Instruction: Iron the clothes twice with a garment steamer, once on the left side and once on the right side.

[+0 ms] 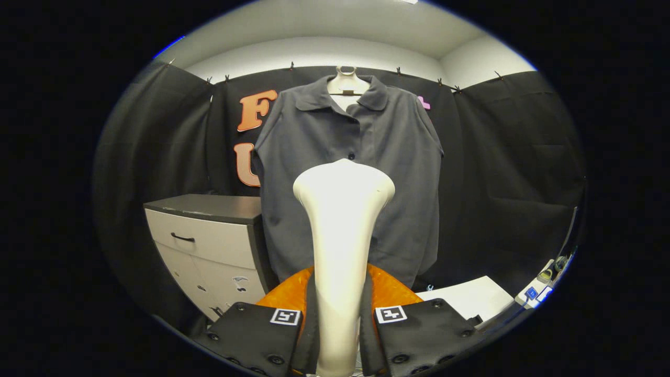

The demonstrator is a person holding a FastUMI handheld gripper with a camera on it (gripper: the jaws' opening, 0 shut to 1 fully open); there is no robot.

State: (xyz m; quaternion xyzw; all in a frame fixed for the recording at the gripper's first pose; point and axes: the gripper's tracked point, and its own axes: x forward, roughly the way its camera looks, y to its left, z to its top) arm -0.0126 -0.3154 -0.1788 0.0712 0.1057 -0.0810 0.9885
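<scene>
A dark grey collared shirt [366, 157] hangs on a hanger [345, 84] against the black cloth wall, buttoned down the front. A white garment steamer [343, 220] stands upright between my fingers, its wide head raised in front of the shirt's middle, a little below the chest button. My gripper [339, 319] is shut on the steamer's narrow handle, both fingers pressing its sides. Whether the steamer head touches the cloth cannot be told from here.
A low cabinet [209, 235] with a dark top and pale drawers stands to the left of the shirt. A white sheet [471, 296] lies on a surface to the right, with small devices [539, 288] beyond it. An orange part [390, 290] shows behind my fingers.
</scene>
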